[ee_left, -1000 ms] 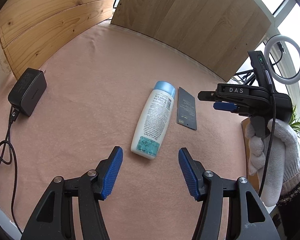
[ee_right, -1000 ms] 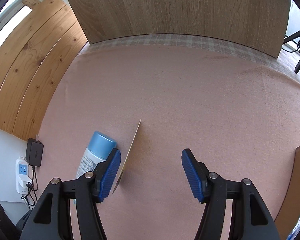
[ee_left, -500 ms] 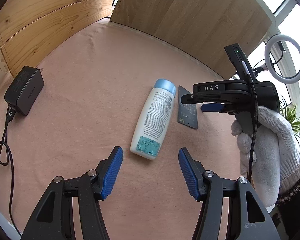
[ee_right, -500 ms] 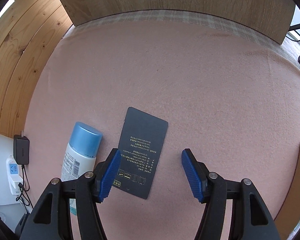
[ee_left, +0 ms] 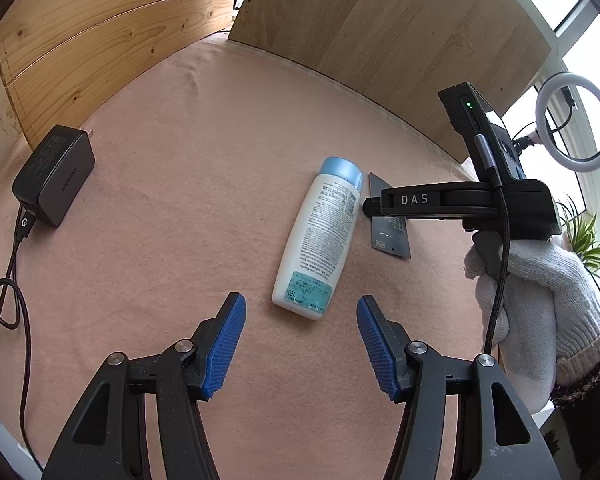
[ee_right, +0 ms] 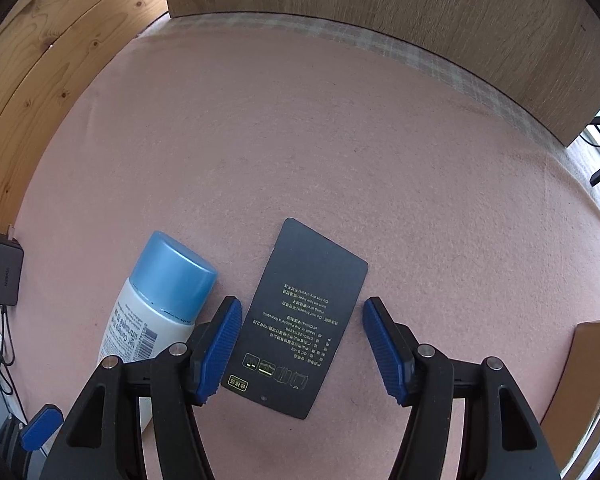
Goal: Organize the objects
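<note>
card (ee_left: 390, 220) is lying flat on the pink cloth (ee_left: 188, 184) at centre right of the left wrist view, just beside the bottle (ee_left: 320, 236); the left gripper (ee_left: 300, 344) is hanging released and empty at the bottom, while the gloved hand (ee_left: 532, 304) is holding the right gripper over the card.

in the right wrist view the card (ee_right: 300, 316) is sitting at lower centre between the right gripper (ee_right: 300, 344) fingers, which are closing without touching it. so thin, it is likely slipping under the pads (ee_right: 220, 344), or the left pad is nudging the bottle (ee_right: 160, 304).

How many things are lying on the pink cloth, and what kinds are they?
Bottle: 1
Dark card: 1
Black charger: 1
Total: 3
</note>
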Tool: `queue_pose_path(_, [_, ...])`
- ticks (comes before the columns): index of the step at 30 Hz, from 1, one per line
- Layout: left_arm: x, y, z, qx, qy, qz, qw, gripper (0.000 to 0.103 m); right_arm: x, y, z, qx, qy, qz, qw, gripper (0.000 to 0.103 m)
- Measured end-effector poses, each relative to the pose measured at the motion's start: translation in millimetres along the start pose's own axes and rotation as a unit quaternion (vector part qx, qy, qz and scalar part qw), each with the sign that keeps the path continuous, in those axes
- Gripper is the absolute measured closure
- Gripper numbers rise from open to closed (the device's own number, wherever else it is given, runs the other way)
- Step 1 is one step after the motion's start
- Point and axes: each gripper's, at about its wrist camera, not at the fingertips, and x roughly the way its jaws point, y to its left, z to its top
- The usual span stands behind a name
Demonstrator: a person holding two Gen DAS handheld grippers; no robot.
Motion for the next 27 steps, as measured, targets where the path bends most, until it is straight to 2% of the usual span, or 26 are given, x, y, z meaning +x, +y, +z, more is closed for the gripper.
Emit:
queue_pose_path(3, [1.6,-1.9,-0.6,0.003,0.003,0.001,1.0000,0.041,-2.0,-3.2,-4.5,-0.014,-0.003,0.005,1.000,0.051])
queue_pose_path(8, [7.0,-7.3,0.5,0.011,0.009,0.003,0.9999,0.041,-5.3,-11.4,-17.0,-0.021,-0.006,0.012,1.000,0.052])
queue_pose_path(14, [13.5,-15.2,4.1,0.021,0.016,0.005,0.9996,0.041,-13.6,-25.5,-50.3,-0.014,-0.020,0.021,0.999,0.052])
queue_pose_path(23, [28.2,-32.1,8.5,0.046,0.032,0.007,0.9984,0.041,-30.6,-59.6,-101.9,0.051,-0.039,0.063,0.996,0.052])
queue_pose_path(27, [33.7,-41.0,10.1,0.055,0.037,0.006,0.9978,0.041,-50.9,-79.3,-121.9,0.061,-0.063,0.052,0.995,0.052])
